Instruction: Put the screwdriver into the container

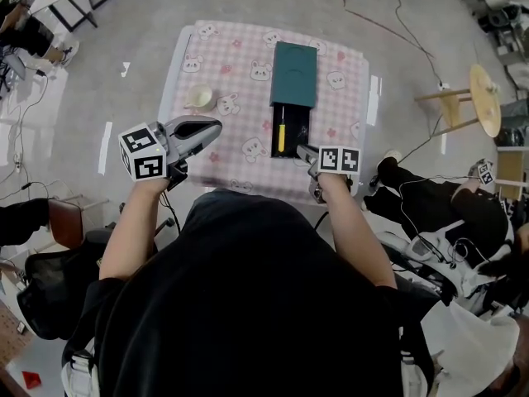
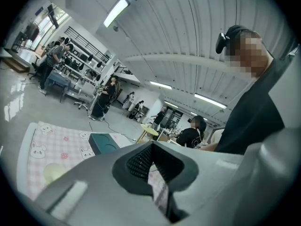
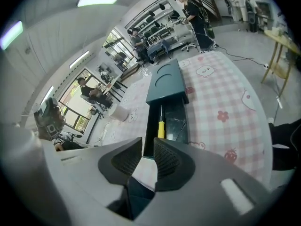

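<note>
The head view looked steeply down from above the person onto the whole table point(image 1: 231, 64), the right gripper view faced forward, low and near, along the container point(image 3: 164, 81), and the left gripper view tilted up toward the ceiling point(image 2: 188, 41), all three sharing table and container.

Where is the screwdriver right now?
In the head view, the screwdriver lies inside the open black container, along its left wall, between the teal lid and the right gripper.
</note>
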The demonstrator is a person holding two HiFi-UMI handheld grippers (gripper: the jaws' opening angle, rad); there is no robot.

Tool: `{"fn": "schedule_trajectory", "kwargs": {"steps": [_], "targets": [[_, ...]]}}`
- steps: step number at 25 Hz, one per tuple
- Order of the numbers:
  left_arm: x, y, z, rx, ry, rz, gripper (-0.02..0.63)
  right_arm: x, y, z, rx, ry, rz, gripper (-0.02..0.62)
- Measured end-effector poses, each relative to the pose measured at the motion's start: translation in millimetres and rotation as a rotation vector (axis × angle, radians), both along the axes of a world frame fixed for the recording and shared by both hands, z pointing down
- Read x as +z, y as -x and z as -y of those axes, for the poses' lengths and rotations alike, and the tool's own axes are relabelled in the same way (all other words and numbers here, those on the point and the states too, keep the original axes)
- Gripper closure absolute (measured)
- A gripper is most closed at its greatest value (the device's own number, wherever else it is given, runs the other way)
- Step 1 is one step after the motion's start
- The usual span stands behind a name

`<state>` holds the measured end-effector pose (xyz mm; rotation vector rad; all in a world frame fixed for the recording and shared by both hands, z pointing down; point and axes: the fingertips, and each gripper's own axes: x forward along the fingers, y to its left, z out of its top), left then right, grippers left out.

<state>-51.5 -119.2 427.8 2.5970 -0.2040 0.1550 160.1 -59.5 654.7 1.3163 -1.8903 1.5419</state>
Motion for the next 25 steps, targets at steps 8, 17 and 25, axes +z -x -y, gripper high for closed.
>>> {"fn": "schedule_trajectory", "kwargs": {"steps": [8, 17, 25], "targets": [[-12, -11, -26, 0.039, -0.023, 0.003, 0.606, -35, -12, -17, 0.03, -0.074, 0.013, 0.489], [-17, -10, -58, 0.052, -0.038, -0.007, 0.606, -73, -18, -46, 0.054, -0.154, 0.02, 0.491], [-24, -20, -75, 0.058, -0.055, -0.03, 0.606, -101, -31, -62, 0.093, -0.205, 0.048, 0.495]]}}
